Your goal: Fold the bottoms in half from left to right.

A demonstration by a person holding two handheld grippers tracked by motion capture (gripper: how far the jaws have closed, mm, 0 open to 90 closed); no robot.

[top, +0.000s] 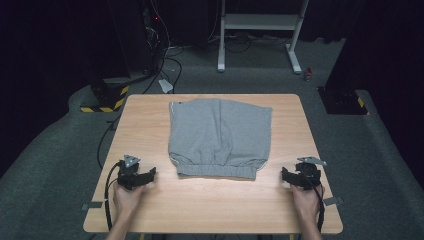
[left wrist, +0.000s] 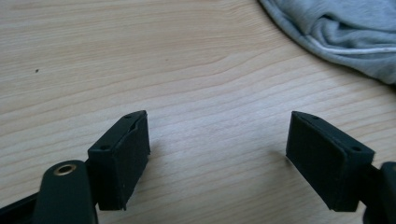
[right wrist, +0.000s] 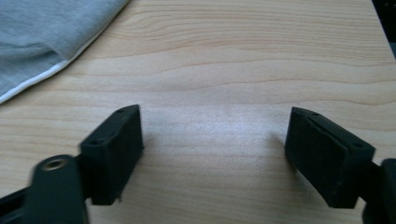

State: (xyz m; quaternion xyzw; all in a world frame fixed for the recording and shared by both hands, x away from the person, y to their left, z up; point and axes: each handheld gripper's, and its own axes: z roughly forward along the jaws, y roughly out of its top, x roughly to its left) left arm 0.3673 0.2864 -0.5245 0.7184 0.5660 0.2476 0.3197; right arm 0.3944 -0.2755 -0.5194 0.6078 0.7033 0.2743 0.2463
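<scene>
A pair of grey shorts [top: 220, 137] lies flat in the middle of the wooden table [top: 150, 205], waistband toward the near edge. My left gripper [top: 151, 173] rests on the table to the shorts' left, a hand behind it. Its jaws stand wide apart over bare wood [left wrist: 217, 135], with the shorts' edge [left wrist: 345, 32] off at the upper right. My right gripper [top: 283, 174] sits on the table to the shorts' right, open with nothing between its jaws [right wrist: 215, 133]; the shorts' hem [right wrist: 42, 42] shows at the upper left.
The table's right edge [right wrist: 383, 28] is close beside the right gripper. Beyond the far edge stand a white metal frame [top: 260, 25], a stand with a yellow-black striped base [top: 105, 100] and loose cables on a grey carpet.
</scene>
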